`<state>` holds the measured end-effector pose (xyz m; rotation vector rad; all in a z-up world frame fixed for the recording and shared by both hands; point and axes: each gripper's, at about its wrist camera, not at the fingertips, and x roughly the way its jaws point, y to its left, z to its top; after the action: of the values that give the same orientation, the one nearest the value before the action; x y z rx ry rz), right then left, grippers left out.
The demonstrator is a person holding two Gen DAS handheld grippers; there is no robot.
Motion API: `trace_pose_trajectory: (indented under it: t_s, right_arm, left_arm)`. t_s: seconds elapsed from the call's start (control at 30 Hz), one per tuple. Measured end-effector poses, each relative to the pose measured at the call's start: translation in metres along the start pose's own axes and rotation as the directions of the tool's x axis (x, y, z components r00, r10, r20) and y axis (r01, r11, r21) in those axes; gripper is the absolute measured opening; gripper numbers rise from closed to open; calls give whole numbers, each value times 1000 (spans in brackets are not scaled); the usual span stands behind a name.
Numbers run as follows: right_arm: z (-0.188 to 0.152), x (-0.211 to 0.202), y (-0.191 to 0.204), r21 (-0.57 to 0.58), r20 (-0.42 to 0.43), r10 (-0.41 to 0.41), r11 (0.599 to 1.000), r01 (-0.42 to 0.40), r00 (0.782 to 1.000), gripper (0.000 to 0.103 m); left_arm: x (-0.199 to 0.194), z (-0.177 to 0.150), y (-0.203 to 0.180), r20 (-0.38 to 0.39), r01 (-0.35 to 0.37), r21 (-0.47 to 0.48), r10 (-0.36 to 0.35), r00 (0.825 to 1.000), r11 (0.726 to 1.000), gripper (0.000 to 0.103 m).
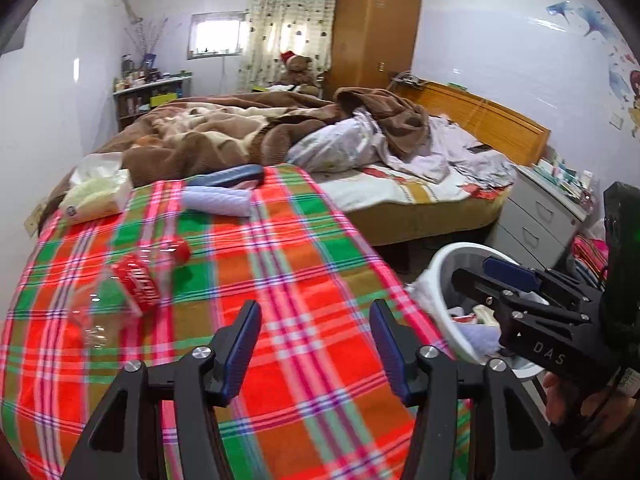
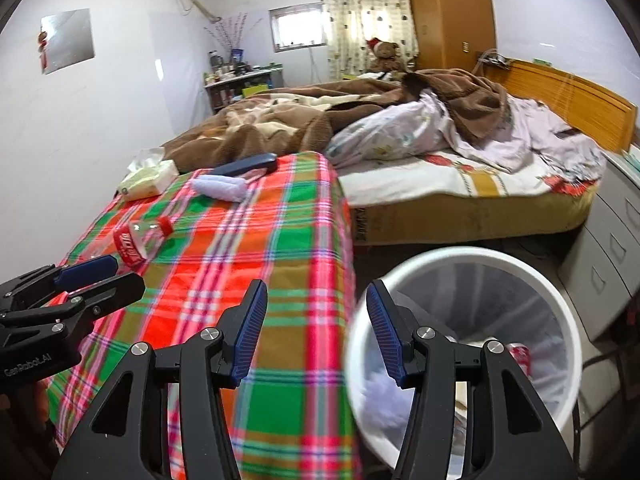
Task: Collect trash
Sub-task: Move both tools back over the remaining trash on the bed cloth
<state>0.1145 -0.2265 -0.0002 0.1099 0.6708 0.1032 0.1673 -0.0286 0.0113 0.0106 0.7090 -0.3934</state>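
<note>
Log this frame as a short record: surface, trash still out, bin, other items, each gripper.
surface: plaid cloth
trash still out: clear plastic bottle with red label, lying on its side
bin: white bin on the floor beside the cloth, liner in, some trash inside
other items: tissue pack, white roll, dark case
left gripper: open, empty
right gripper: open, empty

My own fingers (image 2: 384, 328) hide part of the bin (image 2: 552, 292); the bottle (image 1: 132, 284) is smeared by blur.
</note>
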Motion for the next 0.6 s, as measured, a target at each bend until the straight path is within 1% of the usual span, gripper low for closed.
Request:
trace_pose_trajectory:
  t_s: [0.03,0.07,0.3,0.4,0.47,0.53,0.6]
  right_arm:
    - [1,1,3,-4,0,8,1000,-8,1000,53]
    - [3,4,6,-10,-1,17,1000,-17,1000,53]
    - [23,30,33,-47,-17,95,994,-96,995,54]
    - [30,43,43,-71,-27,110,991,-111,994,54]
    - [36,53,48,-79,-37,132,988,-134,991,54]
    - [41,61,53,-87,-41,145,985,-148,989,54]
    - [45,70,58,-99,-53,160,981,-165,986,54]
  left_arm:
    - [-1,0,7,4,-5,-6,5,1000,1000,65]
    - [-3,1,16,6,-12,-12,12,1000,1000,65]
    - [-7,6,71,2,-108,-42,108,994,993,66]
    - [-4,10,95,-5,-143,-48,142,990,989,66]
    - [1,10,107,-17,-189,-29,188,982,982,66]
    - [4,11,116,-29,-201,-21,200,979,979,66]
    - [8,13,125,-33,-197,-21,196,980,980,66]
